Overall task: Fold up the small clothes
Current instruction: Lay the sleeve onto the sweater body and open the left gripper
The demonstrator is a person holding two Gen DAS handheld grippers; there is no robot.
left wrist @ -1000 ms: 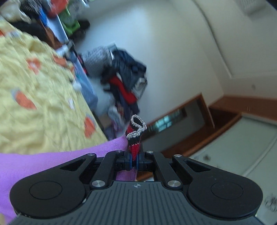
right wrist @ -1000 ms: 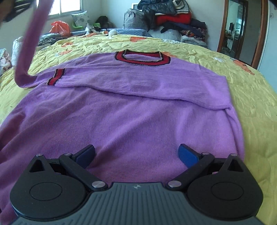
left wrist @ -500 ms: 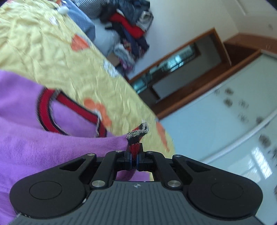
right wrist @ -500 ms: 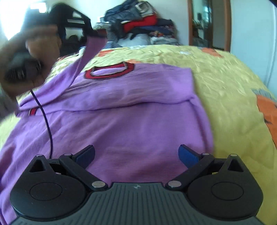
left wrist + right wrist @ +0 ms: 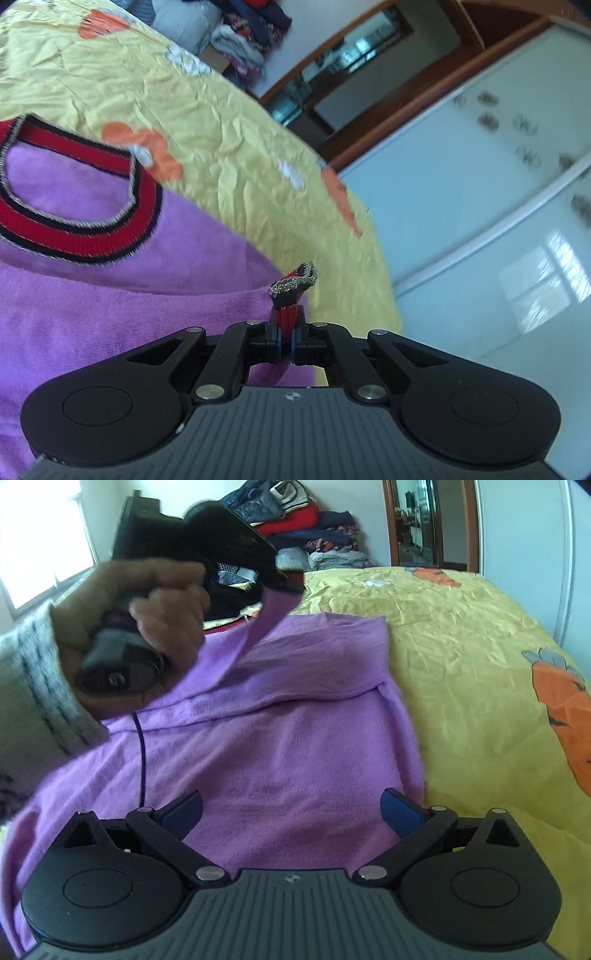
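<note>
A purple sweater (image 5: pixel 295 738) lies flat on the yellow bedspread (image 5: pixel 461 635), its red and black collar (image 5: pixel 85 236) at the left of the left wrist view. My left gripper (image 5: pixel 285 341) is shut on the sleeve's red cuff (image 5: pixel 291 291), whose glittery edge sticks out past the pads. In the right wrist view a hand (image 5: pixel 147 627) carries that gripper low over the sweater's upper part, the purple sleeve (image 5: pixel 266 624) trailing from it. My right gripper (image 5: pixel 291 808) hangs open above the sweater's lower body, with nothing between its blue pads (image 5: pixel 399 806).
A pile of clothes (image 5: pixel 303 528) is stacked beyond the bed's far end. A wood-framed mirror (image 5: pixel 432 520) and pale sliding wardrobe doors (image 5: pixel 498 184) stand past the bed's right edge. A thin cable (image 5: pixel 142 753) hangs from the left gripper over the sweater.
The left gripper has swung the cuff down and rightward across the sweater, from high over the left side to near the right shoulder. The right gripper has turned slightly right and stayed open.
</note>
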